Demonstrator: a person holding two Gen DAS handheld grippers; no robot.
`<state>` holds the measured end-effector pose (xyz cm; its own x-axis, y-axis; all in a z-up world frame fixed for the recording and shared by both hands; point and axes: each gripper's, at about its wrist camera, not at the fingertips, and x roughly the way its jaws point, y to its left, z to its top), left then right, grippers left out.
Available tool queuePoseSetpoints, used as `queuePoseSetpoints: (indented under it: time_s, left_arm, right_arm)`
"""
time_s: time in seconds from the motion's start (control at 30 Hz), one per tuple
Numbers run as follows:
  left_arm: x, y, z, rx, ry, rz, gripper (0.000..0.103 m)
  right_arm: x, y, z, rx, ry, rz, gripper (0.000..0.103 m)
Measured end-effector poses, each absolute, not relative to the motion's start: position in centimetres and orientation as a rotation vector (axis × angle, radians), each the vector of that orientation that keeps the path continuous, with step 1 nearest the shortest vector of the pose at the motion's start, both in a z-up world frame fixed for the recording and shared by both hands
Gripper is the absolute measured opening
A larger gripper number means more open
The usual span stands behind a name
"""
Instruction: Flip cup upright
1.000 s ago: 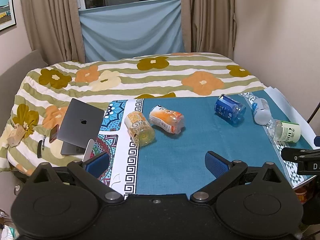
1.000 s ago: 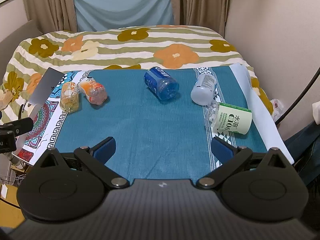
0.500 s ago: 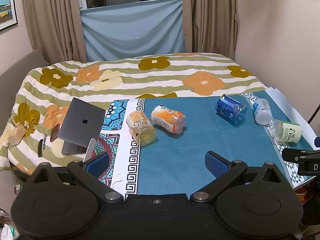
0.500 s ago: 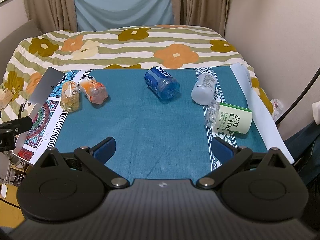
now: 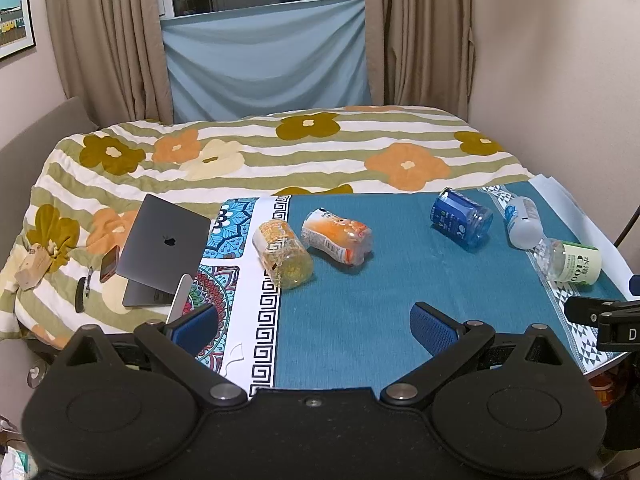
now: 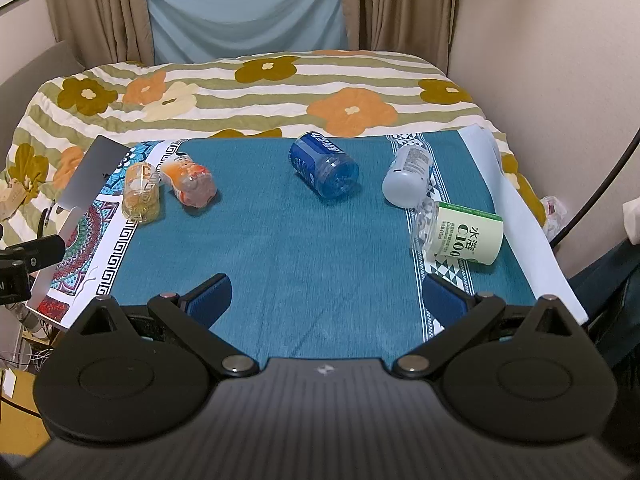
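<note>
Several plastic cups lie on their sides on a teal cloth [image 5: 360,300]. A yellow cup [image 5: 283,254] [image 6: 141,193] and an orange cup [image 5: 337,237] [image 6: 189,179] lie at the left. A blue cup [image 5: 461,223] [image 6: 323,171] lies mid-right. A pale white-blue cup [image 5: 523,222] [image 6: 408,176] and a green-labelled clear cup [image 5: 570,262] [image 6: 460,234] lie at the right. My left gripper [image 5: 314,326] is open and empty, near the front edge, below the yellow and orange cups. My right gripper [image 6: 326,298] is open and empty, near the front edge.
A grey laptop [image 5: 162,250] and a phone [image 5: 109,264] lie on the flowered bedspread [image 5: 280,148] left of the cloth. A patterned mat border [image 5: 224,280] runs along the cloth's left side. A wall [image 6: 560,60] stands close on the right.
Both grippers have shifted only slightly; the scene sits a touch higher in the left wrist view. No cup has moved.
</note>
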<state>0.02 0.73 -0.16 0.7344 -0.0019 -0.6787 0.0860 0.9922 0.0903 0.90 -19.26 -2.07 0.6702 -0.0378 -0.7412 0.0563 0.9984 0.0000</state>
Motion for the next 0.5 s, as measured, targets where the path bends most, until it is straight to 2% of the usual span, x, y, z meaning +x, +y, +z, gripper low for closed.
queuePoseSetpoints:
  time_s: [0.5]
  left_arm:
    - [0.09,0.41,-0.13,0.122,0.746,-0.054,0.103]
  right_arm:
    - [0.87,-19.31,-2.06,0.025,0.833,-0.054,0.103]
